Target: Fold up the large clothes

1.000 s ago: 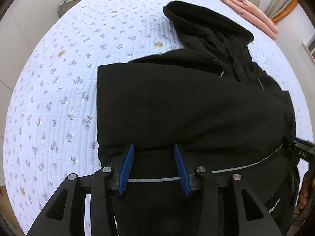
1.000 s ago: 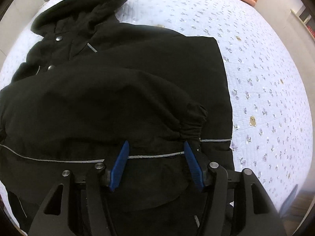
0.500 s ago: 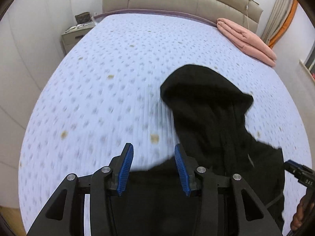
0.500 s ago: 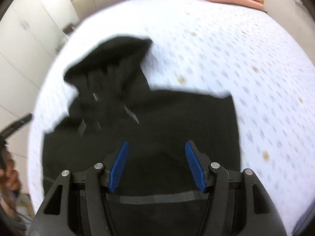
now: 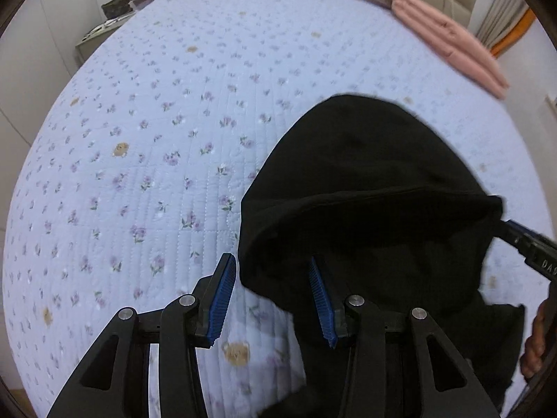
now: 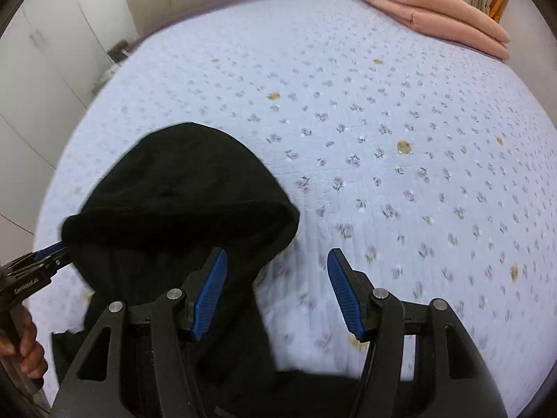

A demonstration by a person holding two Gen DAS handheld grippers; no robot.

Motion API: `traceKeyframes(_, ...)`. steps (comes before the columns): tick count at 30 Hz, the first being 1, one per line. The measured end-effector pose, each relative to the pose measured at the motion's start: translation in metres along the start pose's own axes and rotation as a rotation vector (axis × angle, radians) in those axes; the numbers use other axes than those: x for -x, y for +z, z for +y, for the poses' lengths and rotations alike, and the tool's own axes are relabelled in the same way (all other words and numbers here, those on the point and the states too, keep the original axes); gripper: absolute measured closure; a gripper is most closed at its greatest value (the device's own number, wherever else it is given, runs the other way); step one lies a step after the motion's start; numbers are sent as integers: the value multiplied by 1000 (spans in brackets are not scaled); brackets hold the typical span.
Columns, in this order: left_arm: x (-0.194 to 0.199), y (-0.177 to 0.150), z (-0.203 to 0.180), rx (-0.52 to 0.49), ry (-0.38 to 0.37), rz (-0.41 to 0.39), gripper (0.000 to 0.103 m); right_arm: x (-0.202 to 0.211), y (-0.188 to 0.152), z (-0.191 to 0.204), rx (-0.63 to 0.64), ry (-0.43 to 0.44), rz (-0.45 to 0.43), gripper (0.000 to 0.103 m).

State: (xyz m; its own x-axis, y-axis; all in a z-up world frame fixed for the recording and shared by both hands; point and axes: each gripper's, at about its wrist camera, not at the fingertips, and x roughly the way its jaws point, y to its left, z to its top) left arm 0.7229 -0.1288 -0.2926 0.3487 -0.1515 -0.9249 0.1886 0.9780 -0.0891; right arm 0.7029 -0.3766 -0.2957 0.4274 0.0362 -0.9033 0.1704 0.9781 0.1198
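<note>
A black hooded jacket (image 5: 376,209) lies on the bed; only its hood end shows. My left gripper (image 5: 273,285) is open, its fingers straddling the hood's left edge. In the right wrist view the hood (image 6: 181,191) is at lower left. My right gripper (image 6: 276,280) is open, its left finger over the hood's right edge, its right finger over the quilt. Each gripper shows at the edge of the other's view: the right one (image 5: 529,250) beside the hood, the left one (image 6: 31,268) too. The jacket's body is hidden below the frames.
The bed has a pale blue quilted cover with small flowers (image 5: 156,174) (image 6: 400,160). A folded pink blanket (image 5: 449,41) (image 6: 428,10) lies at the far right by the headboard. A nightstand (image 5: 104,31) stands at the bed's far left.
Both grippers moved from the jacket's folded body up to the hood. They stayed open.
</note>
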Motion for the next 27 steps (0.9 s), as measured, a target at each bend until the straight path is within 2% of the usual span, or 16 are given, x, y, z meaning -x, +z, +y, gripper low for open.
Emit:
traceKeyframes(1,-5,1,0,2,16,-4,58,-9,2,-1,6,-16,15,40)
traceKeyframes(4,-8,8,7,40,83,-49,59,-24,4,-1,29,-22,30,74)
traceKeyframes(5,-6,11,12,65,105,-66,66,-22,6,1,40,-30,10,91)
traceKeyframes(6,1,13,21,116,95,-94,68,-19,8,2,46,-41,-13,94)
traceKeyframes(7,17,13,34,204,18,-143,69,-9,8,2,46,-28,-52,97)
traceKeyframes(9,45,7,40,228,-51,-220,69,15,3,-1,29,4,-121,97)
traceKeyframes(10,54,3,36,197,-48,-246,69,26,-1,-1,34,2,-154,97)
traceKeyframes(12,53,-4,31,152,-33,-238,69,29,-9,0,50,-28,-172,97)
traceKeyframes(14,21,-8,35,139,-4,-121,70,7,-19,-1,63,-46,-114,97)
traceKeyframes(16,-32,-17,45,136,-9,86,68,-26,-25,-9,46,-18,-13,97)
traceKeyframes(17,-30,-20,45,125,-11,52,67,-47,-30,-13,29,12,54,97)
traceKeyframes(18,-19,-23,40,88,5,14,67,-56,-34,-15,20,29,78,97)
traceKeyframes(20,-2,-29,31,0,28,-32,67,-55,-35,-12,50,22,64,97)
traceKeyframes(22,18,-41,31,-59,-13,-85,67,-47,-34,-12,60,42,68,92)
traceKeyframes(24,33,-51,37,-94,-41,-86,67,-34,-33,-15,78,65,61,90)
traceKeyframes(27,64,-58,46,-111,-103,-118,67,-8,-31,-21,92,100,42,77)
